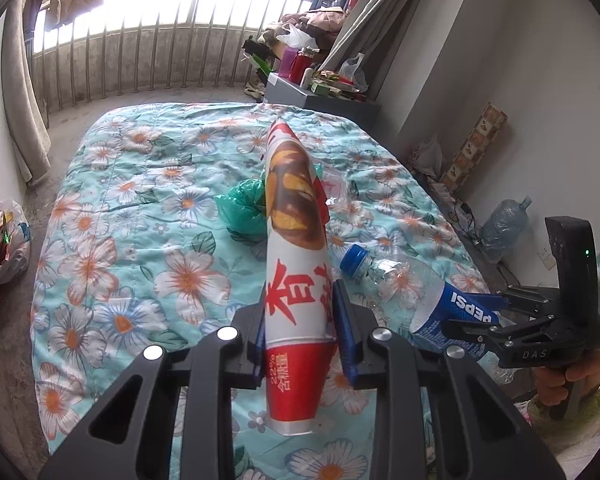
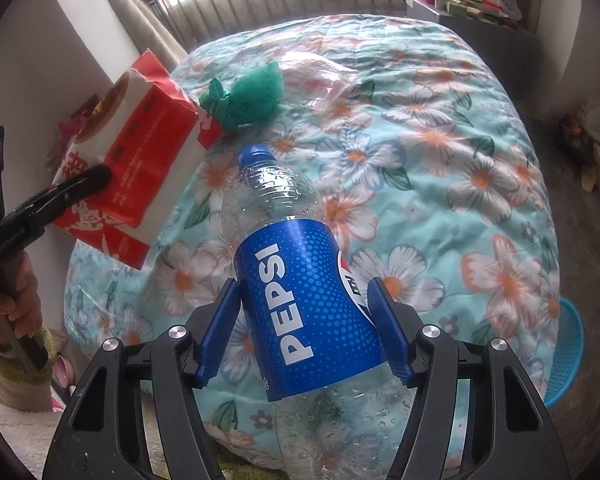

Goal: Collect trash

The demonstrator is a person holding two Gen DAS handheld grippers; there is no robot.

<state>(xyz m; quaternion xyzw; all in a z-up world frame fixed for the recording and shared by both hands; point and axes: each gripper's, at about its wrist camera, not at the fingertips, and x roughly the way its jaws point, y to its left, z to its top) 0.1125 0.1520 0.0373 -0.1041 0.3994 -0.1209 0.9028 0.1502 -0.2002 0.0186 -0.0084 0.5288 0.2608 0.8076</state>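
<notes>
Pepsi bottle (image 2: 300,280) between hand-held gripper (image 2: 306,330) pads

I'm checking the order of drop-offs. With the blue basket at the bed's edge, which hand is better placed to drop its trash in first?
Probably right. The right gripper, holding the bottle, has the blue basket on its own side; the left gripper, holding the red packet, shows none.

A bed with a floral quilt (image 1: 132,208) fills the middle of the left wrist view. At twelve o'clock a metal railing (image 1: 140,52) runs before a bright window, with a beige curtain (image 1: 20,92) at ten o'clock. A grey cabinet (image 1: 320,100) cluttered with bottles and boxes stands at one o'clock. A large water jug (image 1: 504,224) sits on the floor at three o'clock.
</notes>
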